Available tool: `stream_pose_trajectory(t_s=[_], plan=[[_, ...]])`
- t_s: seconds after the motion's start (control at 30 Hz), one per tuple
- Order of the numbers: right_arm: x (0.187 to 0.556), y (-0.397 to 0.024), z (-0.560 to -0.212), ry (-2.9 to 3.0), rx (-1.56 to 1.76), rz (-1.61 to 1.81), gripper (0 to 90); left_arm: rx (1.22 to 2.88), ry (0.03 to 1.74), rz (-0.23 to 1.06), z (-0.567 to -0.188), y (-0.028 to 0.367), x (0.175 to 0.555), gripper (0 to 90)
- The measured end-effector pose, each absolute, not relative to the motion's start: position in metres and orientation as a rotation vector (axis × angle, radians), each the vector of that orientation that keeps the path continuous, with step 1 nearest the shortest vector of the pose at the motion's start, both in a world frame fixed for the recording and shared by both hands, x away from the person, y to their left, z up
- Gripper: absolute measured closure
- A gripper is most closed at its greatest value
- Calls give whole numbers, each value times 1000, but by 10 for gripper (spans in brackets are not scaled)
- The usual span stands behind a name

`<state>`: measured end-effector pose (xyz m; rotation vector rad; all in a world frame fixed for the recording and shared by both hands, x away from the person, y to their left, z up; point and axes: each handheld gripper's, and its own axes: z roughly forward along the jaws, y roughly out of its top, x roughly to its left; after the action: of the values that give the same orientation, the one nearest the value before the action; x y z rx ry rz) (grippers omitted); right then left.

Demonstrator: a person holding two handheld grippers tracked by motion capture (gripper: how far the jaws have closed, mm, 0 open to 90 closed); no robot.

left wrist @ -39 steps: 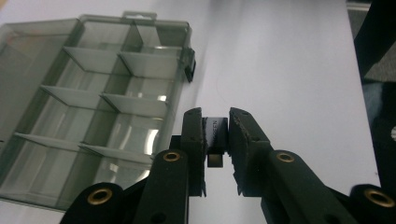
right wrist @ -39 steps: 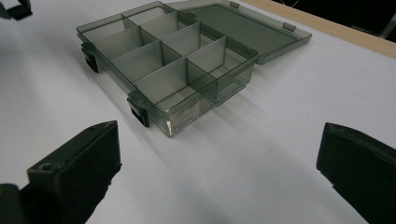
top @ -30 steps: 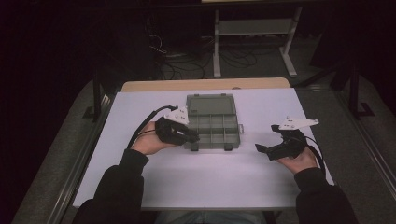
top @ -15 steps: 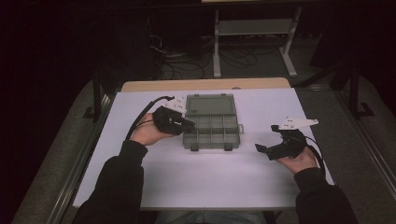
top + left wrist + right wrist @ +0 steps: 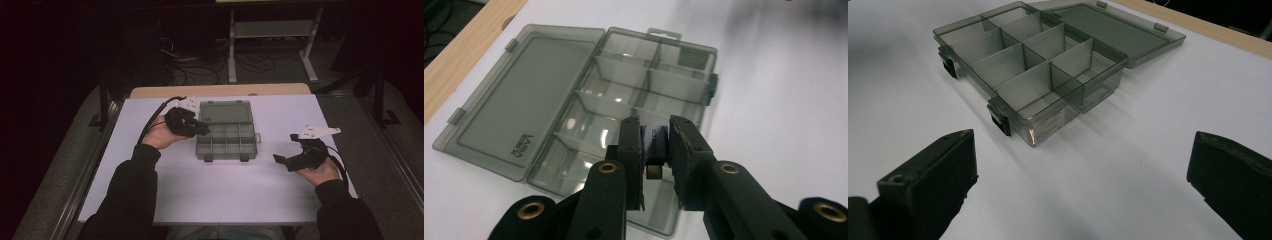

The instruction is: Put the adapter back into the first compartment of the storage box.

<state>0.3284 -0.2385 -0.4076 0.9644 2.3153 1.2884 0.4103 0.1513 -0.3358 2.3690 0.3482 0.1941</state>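
A smoky clear compartment box (image 5: pixel 225 156) lies open at the table's centre, its lid (image 5: pixel 225 111) folded flat behind it. My left gripper (image 5: pixel 203 131) reaches over the box's left side. In the left gripper view that gripper (image 5: pixel 655 129) is shut on a small dark block (image 5: pixel 655 146) with a brass-coloured end, held above the near compartments of the box (image 5: pixel 624 75). My right gripper (image 5: pixel 287 149) rests to the right of the box, apart from it, jaws wide open and holding nothing. In the right gripper view the right gripper (image 5: pixel 1082 150) faces the box (image 5: pixel 1038 65) and its lid (image 5: pixel 1113 25).
A white sheet (image 5: pixel 210 195) covers the table, with a wooden edge (image 5: pixel 220 90) showing at the back. Beyond it, in the dark, stand a metal stand (image 5: pixel 270 30) and floor cables (image 5: pixel 200 65). Bare sheet lies in front of the box.
My left gripper has moved away from me along the box's left side and now reaches over its compartments. The right gripper has stayed put.
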Motion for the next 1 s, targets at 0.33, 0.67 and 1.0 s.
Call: stream_pose_trajectory(t_s=[0.33,0.67,1.0], plan=[[328,-238,-408,2320,962,1284,0,2342,421,210,-342,159,425,763],[328,-238,-408,2321,962,1286,0,2320,471,226,-352,163,436,763],[328,-238,-408,2323,963,1281,0,2332,487,232,-363,159,444,763]])
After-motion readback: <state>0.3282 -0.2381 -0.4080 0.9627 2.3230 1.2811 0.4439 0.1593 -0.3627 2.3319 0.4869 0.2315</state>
